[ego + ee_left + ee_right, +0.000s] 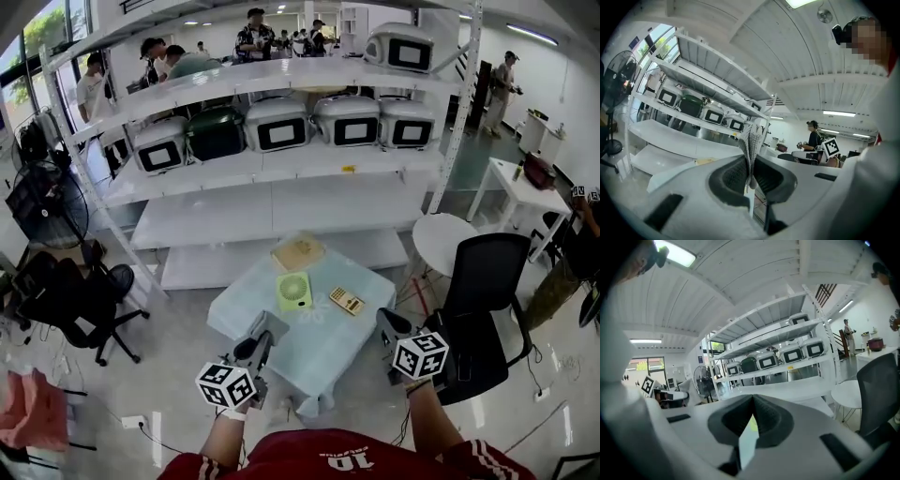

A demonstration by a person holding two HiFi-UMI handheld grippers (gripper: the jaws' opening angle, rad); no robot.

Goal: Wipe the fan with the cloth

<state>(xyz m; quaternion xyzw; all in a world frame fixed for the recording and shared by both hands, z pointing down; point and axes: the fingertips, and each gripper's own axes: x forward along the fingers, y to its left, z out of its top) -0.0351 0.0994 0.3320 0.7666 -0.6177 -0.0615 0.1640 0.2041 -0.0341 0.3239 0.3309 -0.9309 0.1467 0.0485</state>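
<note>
A small light-green fan lies flat in the middle of the table, which wears a pale blue cover. My left gripper hovers at the table's near-left edge, shut on a grey knit cloth. In the left gripper view the cloth stands up from between the shut jaws of the left gripper. My right gripper hangs at the near-right edge, shut and holding nothing. In the right gripper view the right gripper points at the shelves. Both grippers are short of the fan.
On the table lie a tan board behind the fan and a yellow keypad-like thing to its right. A black office chair and a round white table stand right; white shelves with appliances behind; another black chair left.
</note>
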